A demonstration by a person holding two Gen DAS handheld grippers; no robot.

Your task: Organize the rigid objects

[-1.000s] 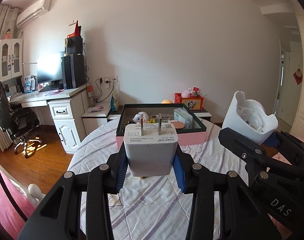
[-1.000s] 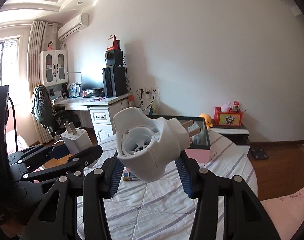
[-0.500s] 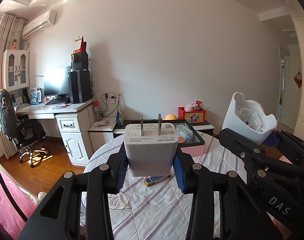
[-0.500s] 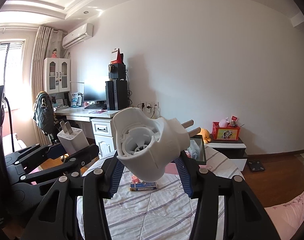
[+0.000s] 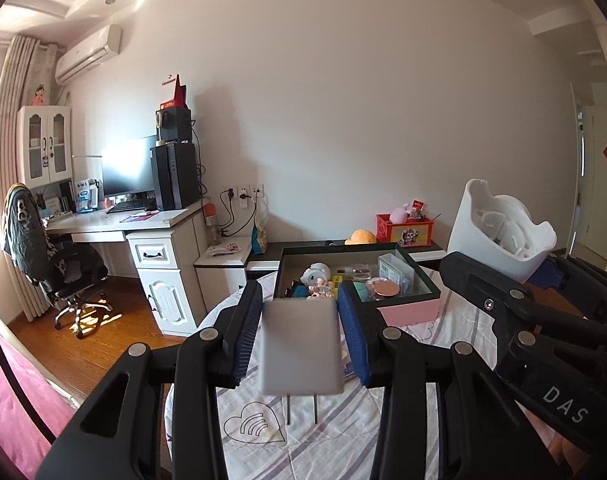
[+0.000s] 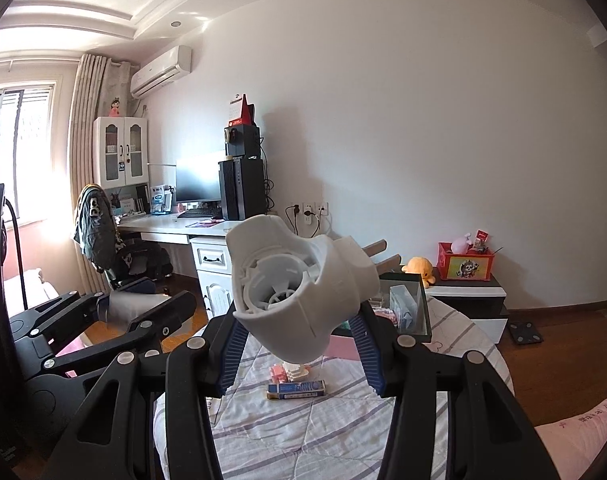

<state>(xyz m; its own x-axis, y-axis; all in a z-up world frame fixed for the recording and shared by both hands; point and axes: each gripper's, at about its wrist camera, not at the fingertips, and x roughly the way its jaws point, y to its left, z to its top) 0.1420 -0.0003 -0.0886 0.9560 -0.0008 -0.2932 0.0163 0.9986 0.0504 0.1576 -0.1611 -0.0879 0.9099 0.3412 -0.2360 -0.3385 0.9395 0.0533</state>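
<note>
Flipped since 1 second ago, the white charger (image 5: 299, 346) now points its 2 prongs down, blurred between the closing left claw (image 5: 299, 336) above the bed (image 5: 343, 440). Right claw (image 6: 299, 344) stays clenched on the white plug adapter (image 6: 299, 288), near the pink box (image 5: 411, 312).

Daylit room, bright overall. Window (image 6: 21, 152) blown out in right wrist view; sun patch on the floor (image 5: 99, 312) in left wrist view. Soft shadow on the wall (image 5: 223, 120). Charger (image 5: 299, 346) between the left fingers is motion-blurred; background sharp. Strong fisheye bending, dark vignette at edges.
</note>
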